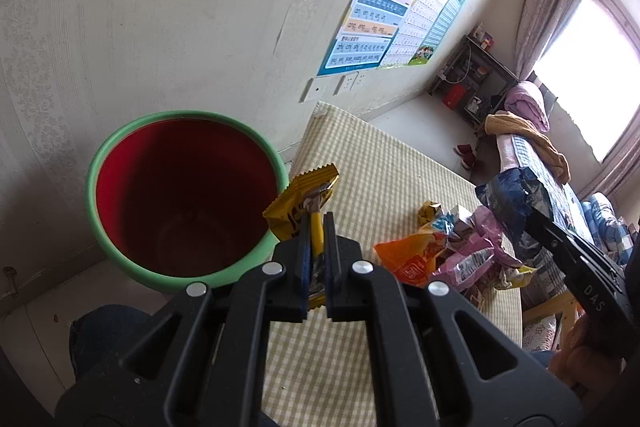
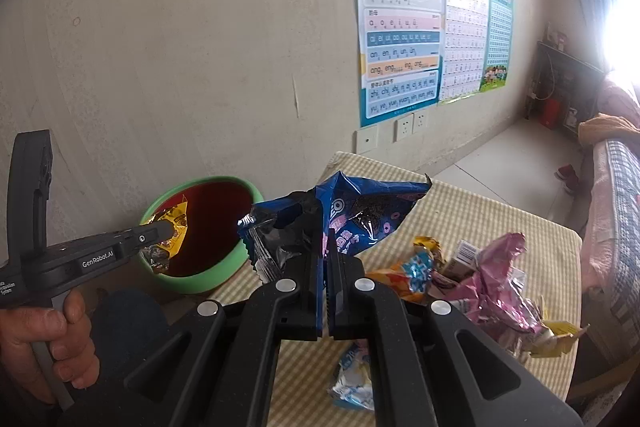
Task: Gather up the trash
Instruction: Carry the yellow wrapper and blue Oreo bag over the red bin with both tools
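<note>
- left gripper (image 1: 316,227) clamped on yellow wrapper (image 1: 298,203), over bin (image 1: 120,147) rim
- right gripper (image 2: 325,247) clamped on blue bag (image 2: 360,215), above table (image 2: 500,211)

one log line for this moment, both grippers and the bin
left gripper: shut on yellow wrapper, at bin rim | right gripper: shut on blue bag, near bin | table: wrapper pile remains
</note>
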Demonstrator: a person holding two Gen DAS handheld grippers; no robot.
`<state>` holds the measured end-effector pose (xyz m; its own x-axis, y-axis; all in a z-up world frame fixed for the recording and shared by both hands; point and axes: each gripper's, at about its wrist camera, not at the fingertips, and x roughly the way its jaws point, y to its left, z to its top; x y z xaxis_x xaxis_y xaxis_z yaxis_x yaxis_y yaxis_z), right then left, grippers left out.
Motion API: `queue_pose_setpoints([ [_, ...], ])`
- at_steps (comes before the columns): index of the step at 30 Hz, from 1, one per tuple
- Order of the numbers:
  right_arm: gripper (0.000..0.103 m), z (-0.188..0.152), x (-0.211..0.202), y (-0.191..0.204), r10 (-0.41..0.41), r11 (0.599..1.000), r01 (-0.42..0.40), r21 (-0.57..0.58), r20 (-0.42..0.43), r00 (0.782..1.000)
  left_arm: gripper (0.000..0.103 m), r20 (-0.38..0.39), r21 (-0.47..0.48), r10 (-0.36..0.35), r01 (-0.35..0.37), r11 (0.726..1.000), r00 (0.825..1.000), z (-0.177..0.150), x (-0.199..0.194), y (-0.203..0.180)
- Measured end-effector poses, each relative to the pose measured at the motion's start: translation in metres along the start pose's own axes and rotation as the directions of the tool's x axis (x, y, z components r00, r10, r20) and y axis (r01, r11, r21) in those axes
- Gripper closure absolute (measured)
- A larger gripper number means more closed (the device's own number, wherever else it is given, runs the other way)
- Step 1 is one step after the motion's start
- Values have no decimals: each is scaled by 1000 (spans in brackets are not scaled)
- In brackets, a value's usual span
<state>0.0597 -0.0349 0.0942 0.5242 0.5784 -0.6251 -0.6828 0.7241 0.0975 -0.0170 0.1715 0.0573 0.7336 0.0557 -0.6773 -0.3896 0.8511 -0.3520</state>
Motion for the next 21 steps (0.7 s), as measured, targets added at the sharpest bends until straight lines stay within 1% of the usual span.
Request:
queue_pose_setpoints([
  [5,102,18,26,30,71,996,-71,-50,-11,997,98,20,-44,21,-20,999,1000,16,-7,30],
  [9,102,29,45,55,131,988,-133,-83,-25,991,98,27,-82,34,-32,996,999,24,-11,56],
  [15,102,41,74,88,211,969,-217,-118,-59,976,98,35,-124,44,-40,992,998,33,-15,90],
  [21,102,43,100,115,259,953,-271,-135,-103,960,98,30,-147,33,-28,989,999,37,-13,115],
])
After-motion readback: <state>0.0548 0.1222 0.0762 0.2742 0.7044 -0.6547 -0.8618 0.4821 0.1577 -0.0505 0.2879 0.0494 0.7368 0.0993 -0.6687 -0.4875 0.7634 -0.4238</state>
